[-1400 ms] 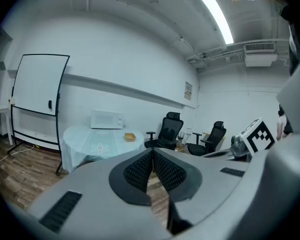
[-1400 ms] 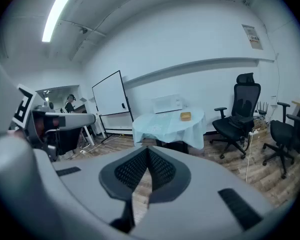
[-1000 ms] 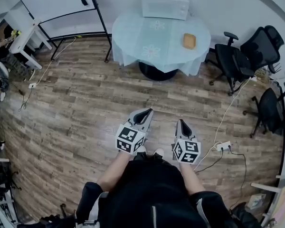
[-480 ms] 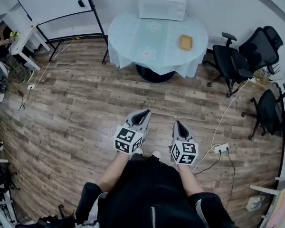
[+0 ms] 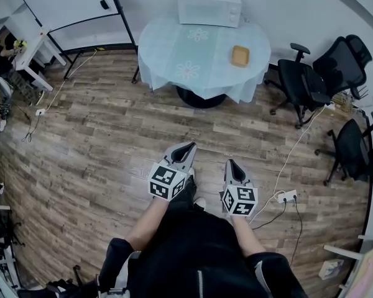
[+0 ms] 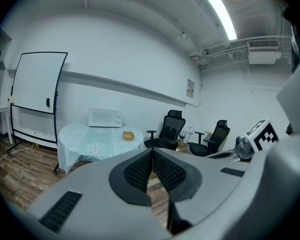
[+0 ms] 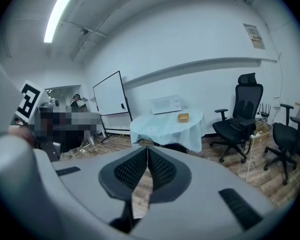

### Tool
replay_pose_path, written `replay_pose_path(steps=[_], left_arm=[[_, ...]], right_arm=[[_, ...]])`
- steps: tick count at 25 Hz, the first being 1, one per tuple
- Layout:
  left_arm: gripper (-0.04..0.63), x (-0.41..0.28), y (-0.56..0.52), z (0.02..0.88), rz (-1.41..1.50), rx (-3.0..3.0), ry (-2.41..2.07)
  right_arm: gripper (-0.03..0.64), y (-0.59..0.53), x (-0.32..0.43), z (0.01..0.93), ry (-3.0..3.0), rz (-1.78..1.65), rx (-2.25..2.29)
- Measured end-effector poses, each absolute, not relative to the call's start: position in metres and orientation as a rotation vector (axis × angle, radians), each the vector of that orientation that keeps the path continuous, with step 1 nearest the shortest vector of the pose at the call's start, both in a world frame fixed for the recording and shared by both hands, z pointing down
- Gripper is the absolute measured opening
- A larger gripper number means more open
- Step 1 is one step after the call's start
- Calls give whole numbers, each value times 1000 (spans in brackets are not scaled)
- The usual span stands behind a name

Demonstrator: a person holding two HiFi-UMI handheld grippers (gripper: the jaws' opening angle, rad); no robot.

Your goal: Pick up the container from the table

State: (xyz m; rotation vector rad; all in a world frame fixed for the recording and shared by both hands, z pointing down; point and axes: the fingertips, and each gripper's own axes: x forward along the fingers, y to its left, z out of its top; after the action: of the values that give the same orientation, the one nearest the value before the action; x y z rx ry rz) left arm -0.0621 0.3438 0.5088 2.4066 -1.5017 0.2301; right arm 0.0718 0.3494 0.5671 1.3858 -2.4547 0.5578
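Note:
A small orange-tan container (image 5: 240,56) lies on the right part of a round table under a pale blue cloth (image 5: 174,51). It also shows as a small tan box (image 6: 128,135) in the left gripper view and as the container (image 7: 183,117) in the right gripper view. My left gripper (image 5: 190,147) and right gripper (image 5: 229,164) are held over the wood floor, well short of the table. Both are shut, pads touching, with nothing between them.
A white microwave (image 5: 209,7) stands at the table's back. Black office chairs (image 5: 308,79) stand to the right. A whiteboard on a stand (image 5: 74,5) is at the back left. A white power strip (image 5: 286,196) and its cables lie on the floor right of me.
I have stepped toward the table, with both grippers carried along. The table and container lie slightly further left in the head view. Both grippers stay shut.

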Motion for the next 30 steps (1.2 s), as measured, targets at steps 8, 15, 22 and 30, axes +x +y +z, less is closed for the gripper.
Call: replay_pose_path(steps=[8,15,22,30], left_arm=[[18,-52,292,511,228,2422,-1480],[18,-54,239,508,218,2446,-1447],[18,-71,182,503,208,2464,-1417],[18,-95,128,504,209,2478,-1389]], right_arm=[[25,305,80,572,-2443,570,1401],[25,255,75,569,-2433,565,1426],[25,203,55,560,-2420,550,1446],[25,150,28,555,-2410,535,1464]])
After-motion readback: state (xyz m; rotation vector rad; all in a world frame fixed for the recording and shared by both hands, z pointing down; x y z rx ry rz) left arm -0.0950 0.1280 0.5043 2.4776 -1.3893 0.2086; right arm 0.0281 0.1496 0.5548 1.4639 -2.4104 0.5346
